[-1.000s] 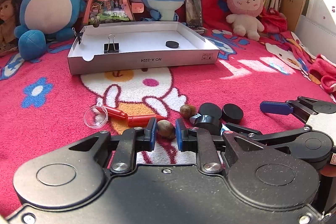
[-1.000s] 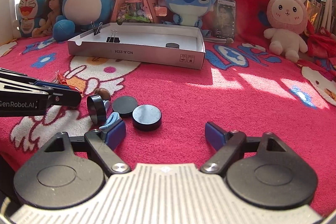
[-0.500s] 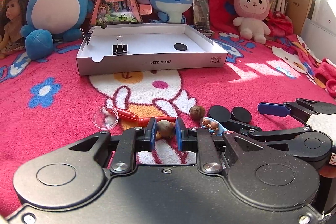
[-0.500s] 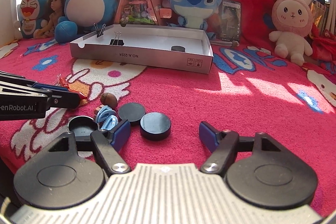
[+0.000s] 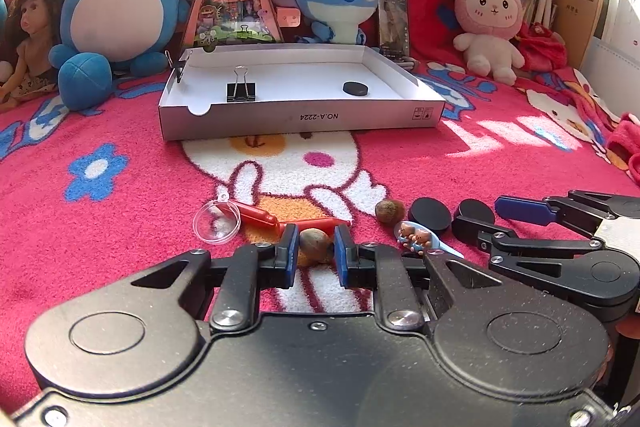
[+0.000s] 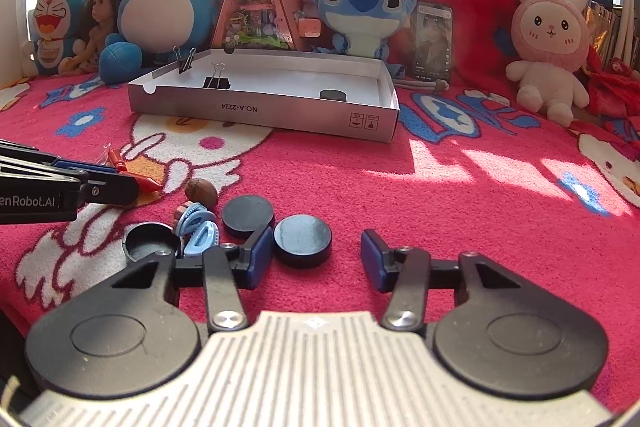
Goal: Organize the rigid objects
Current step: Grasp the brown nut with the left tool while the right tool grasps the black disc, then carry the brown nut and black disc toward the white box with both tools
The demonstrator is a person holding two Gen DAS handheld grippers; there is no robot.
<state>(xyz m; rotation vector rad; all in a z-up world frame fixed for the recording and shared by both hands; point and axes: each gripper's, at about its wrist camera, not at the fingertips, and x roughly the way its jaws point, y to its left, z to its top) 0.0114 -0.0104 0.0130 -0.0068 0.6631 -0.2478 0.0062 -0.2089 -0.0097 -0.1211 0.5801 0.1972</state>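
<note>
Right hand-held gripper (image 6: 314, 261) is closing, with the nearest black disc (image 6: 302, 240) lying flat between its blue pads: left pad just beside the disc's edge, right pad well clear, so no pinch yet. That disc sits dead ahead on the gripper's line, slightly left of centre; being round, it has no long axis to line up with. Left hand-held gripper (image 5: 315, 254) is pinched on a brown nut (image 5: 315, 246) low over the red blanket (image 6: 460, 195). Just beyond the right gripper: second black disc (image 6: 248, 215), an open black lid (image 6: 146, 245) and a small blue toy (image 6: 197, 229) to its left, then another nut (image 6: 201, 191). Further left lie a red stick (image 5: 256, 215) and a clear dome (image 5: 216, 221). White box (image 6: 264, 109) stands well beyond, straight up the blanket, already holding one black disc (image 6: 333, 94) and a binder clip (image 6: 216, 81). My read: the right hand is the nearer one for the discs, and carry direction is forward and slightly left to the box.
</note>
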